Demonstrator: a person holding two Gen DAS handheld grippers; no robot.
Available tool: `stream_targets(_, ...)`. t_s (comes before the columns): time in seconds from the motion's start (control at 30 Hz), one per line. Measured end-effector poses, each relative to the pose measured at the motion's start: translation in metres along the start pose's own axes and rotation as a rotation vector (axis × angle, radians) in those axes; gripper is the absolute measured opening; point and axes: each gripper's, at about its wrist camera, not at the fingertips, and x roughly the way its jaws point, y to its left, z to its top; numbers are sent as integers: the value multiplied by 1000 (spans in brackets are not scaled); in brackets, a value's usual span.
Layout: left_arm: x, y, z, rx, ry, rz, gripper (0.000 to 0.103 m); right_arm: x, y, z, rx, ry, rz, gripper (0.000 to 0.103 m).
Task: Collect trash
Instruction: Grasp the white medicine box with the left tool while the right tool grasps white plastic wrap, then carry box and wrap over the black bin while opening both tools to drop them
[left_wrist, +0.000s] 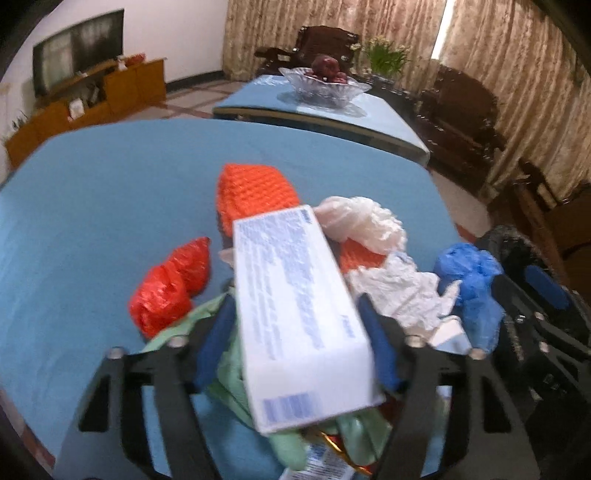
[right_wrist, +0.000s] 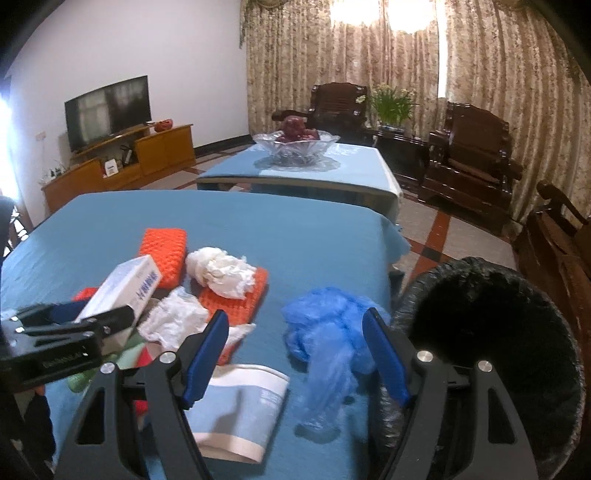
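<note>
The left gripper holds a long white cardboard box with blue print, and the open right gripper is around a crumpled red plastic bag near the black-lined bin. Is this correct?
Not entirely. In the right wrist view, the crumpled plastic bag between the open right gripper fingers is blue, not red. The left gripper does hold the long white cardboard box with blue print, near the black-lined bin.

Print on white box (left_wrist: 295, 310) blurred, unreadable; bin (right_wrist: 491, 332) cut off by frame edge.

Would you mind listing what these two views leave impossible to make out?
- Print on the white box, left wrist view: blurred.
- Items under that box: hidden by it and the left gripper.
- Inside of the trash bin, right wrist view: too dark.
- Blue-and-white packet: partly behind the right gripper.
</note>
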Motion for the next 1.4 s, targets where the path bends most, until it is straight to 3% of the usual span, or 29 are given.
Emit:
stream_targets(0.2,-19,10,2,-27,-60,4,58,3,24,3,-41,0,63,74)
stream_targets(0.4,-47,31,5,-22,-130,74,57,20,48,6,-62,46,126,74)
stream_targets(0.5,-53,40,3,-19,-138,107,57,33,54,3,-53,88,155,67)
stream_targets(0.6,-56,46,1,-9,-140,126,57,45,59,-3,-53,140,169,55)
stream_targets(0.67,-56,48,0,-8,-140,127,57,50,61,-6,-62,171,185,31)
stream_targets(0.77,-56,49,0,-7,-142,126,57,48,61,-7,-53,179,208,7)
stream_targets(1.13,-80,29,8,33,-198,87,53,-30,38,27,-27,-46,224,4)
stream_targets(1.23,-79,18,9,46,-199,73,53,-44,26,32,-20,-69,205,4)
stream_targets(1.4,-64,25,-7,16,-126,67,53,-50,14,21,-9,-51,169,4)
